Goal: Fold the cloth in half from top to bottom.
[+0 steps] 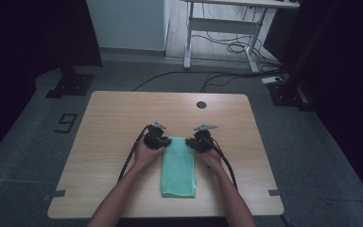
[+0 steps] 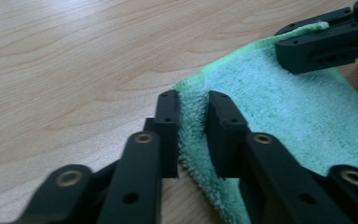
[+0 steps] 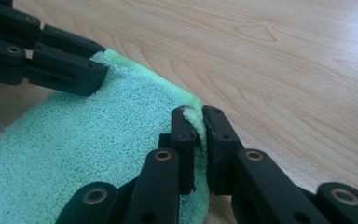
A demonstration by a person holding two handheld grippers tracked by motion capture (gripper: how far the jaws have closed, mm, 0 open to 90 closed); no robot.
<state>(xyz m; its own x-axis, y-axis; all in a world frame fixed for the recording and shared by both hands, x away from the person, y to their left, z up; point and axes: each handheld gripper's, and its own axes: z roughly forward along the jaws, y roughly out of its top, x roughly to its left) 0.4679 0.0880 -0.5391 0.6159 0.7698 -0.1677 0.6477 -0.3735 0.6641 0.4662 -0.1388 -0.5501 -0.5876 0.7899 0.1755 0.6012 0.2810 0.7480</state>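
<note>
Where my forearms enter at the near edge of the wooden table [image 1: 108, 118], the inventory starts. Item one: green towel [image 1: 178, 166], folded into a long strip, lying flat between my hands, its short end near me, its far end at the claws. Item two: my left gripper [image 2: 192, 114], jaws closed on the towel's far left corner, a thick fold of pile pinched between the pads. Item three: my right gripper [image 3: 200, 122], jaws nearly together, clamped on the far right corner, a thin edge of cloth standing up between them. Beyond the table: grey floor with trailing cables [image 1: 227, 47] and a white desk frame [image 1: 220, 26].
</note>
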